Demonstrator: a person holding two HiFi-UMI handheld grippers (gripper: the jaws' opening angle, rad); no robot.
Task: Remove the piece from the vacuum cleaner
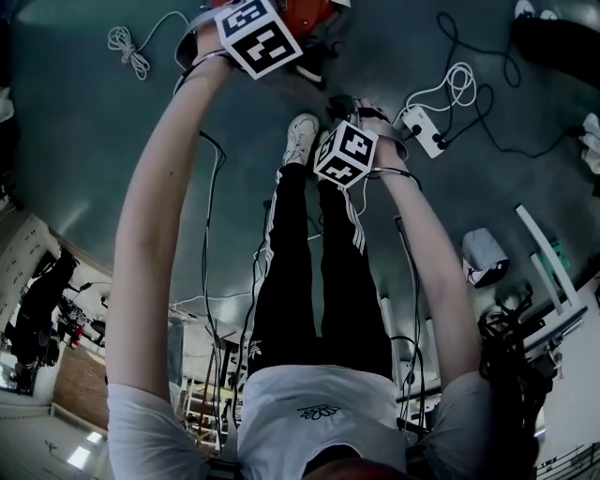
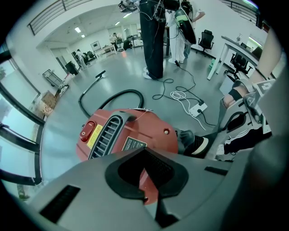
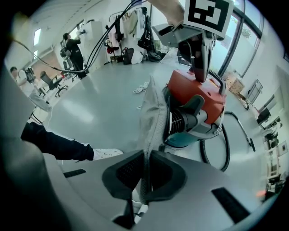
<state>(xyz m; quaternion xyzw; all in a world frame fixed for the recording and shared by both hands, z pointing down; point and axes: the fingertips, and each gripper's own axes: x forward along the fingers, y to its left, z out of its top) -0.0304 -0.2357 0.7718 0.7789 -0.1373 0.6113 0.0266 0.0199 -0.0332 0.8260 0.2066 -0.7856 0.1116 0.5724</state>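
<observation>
The red vacuum cleaner lies on the grey floor; in the head view only its red top shows beyond my left marker cube. My left gripper is shut on a red edge of its body, and the right gripper view shows it from the side, clamped on the vacuum's top. A thin grey fabric piece stands on edge against the vacuum's black ribbed front end. My right gripper is shut on that piece's lower edge.
A black hose curls over the floor behind the vacuum. A white power strip with its cables lies to the right, and a coiled cord to the left. My white shoe is beside the vacuum. People and desks stand further back.
</observation>
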